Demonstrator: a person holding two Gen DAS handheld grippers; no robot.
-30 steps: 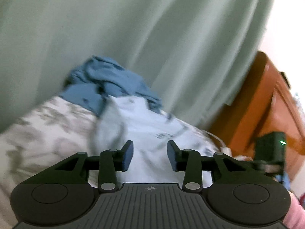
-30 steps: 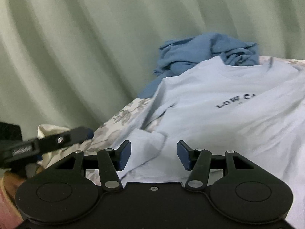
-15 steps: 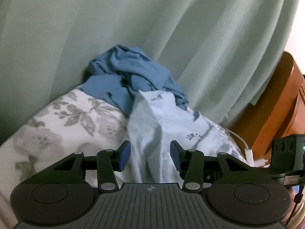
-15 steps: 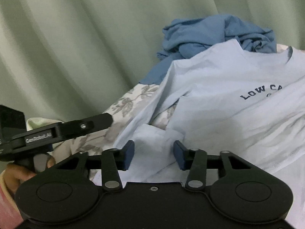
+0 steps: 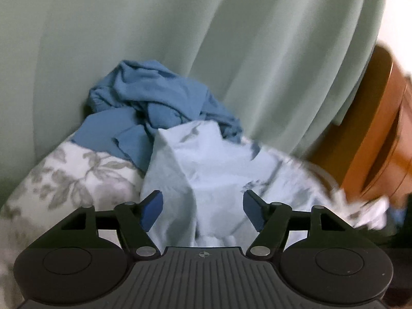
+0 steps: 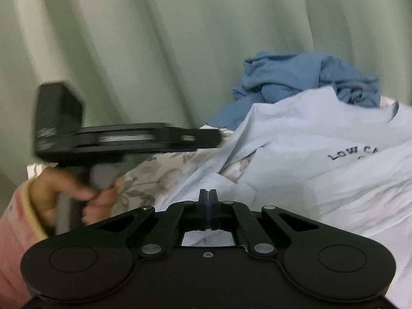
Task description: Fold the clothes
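Observation:
A light blue T-shirt (image 5: pixel 206 159) (image 6: pixel 322 175) with dark lettering lies spread on a floral bedsheet (image 5: pixel 72 175). My left gripper (image 5: pixel 203 203) hovers over a raised fold of the shirt. Its jaws are opening, with cloth lying between them but clear of the pads. My right gripper (image 6: pixel 208 195) is shut, its fingertips pinching a bunched edge of the shirt near the sleeve. In the right wrist view the left gripper (image 6: pixel 213 137) appears blurred and edge-on, held by a hand (image 6: pixel 72 193) in a pink sleeve.
A crumpled darker blue garment (image 5: pixel 154 95) (image 6: pixel 296 77) lies at the far end of the bed against a pale green curtain (image 5: pixel 206 25). Orange-brown wooden furniture (image 5: pixel 381 139) stands to the right of the bed.
The right jaws have closed onto the shirt's edge. The left gripper has moved in over the shirt and its jaws have spread wider.

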